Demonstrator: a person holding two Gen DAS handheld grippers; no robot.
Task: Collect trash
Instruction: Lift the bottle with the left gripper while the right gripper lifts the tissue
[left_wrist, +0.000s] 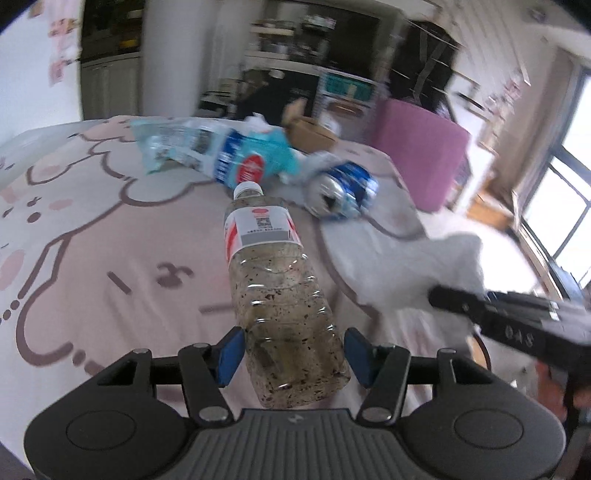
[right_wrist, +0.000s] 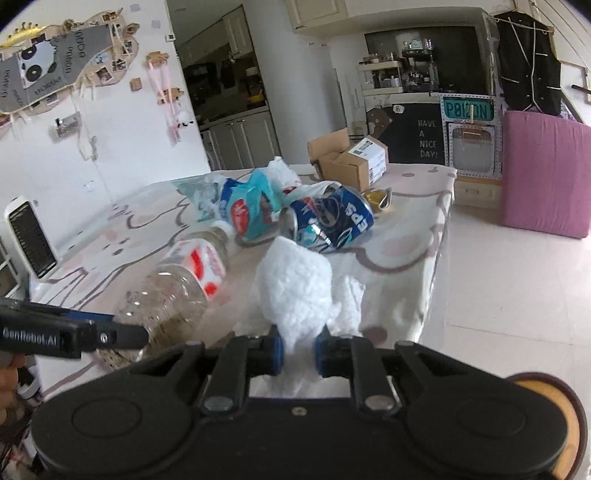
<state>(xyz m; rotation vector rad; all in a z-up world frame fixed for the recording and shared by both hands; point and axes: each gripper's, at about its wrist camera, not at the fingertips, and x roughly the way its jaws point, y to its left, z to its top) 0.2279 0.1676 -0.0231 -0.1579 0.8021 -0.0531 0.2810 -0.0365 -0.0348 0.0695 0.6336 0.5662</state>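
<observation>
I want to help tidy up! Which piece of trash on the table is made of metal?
The crushed blue Pepsi can. It is shiny metal; the bottle, tissue and wrapper are plastic or paper.

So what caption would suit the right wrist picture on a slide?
Right gripper pinches white tissue beside a dirty plastic bottle and crushed can.

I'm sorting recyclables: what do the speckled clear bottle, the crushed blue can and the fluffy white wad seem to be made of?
Speckled clear bottle: thin clear plastic, glossy, with ribbed see-through walls, a paper-like label and a white cap. Crushed blue can: likely aluminium, given its dented printed skin and shiny silver end. Fluffy white wad: probably tissue or soft cloth, matte and crumpled; the pictures do not settle which.
</observation>
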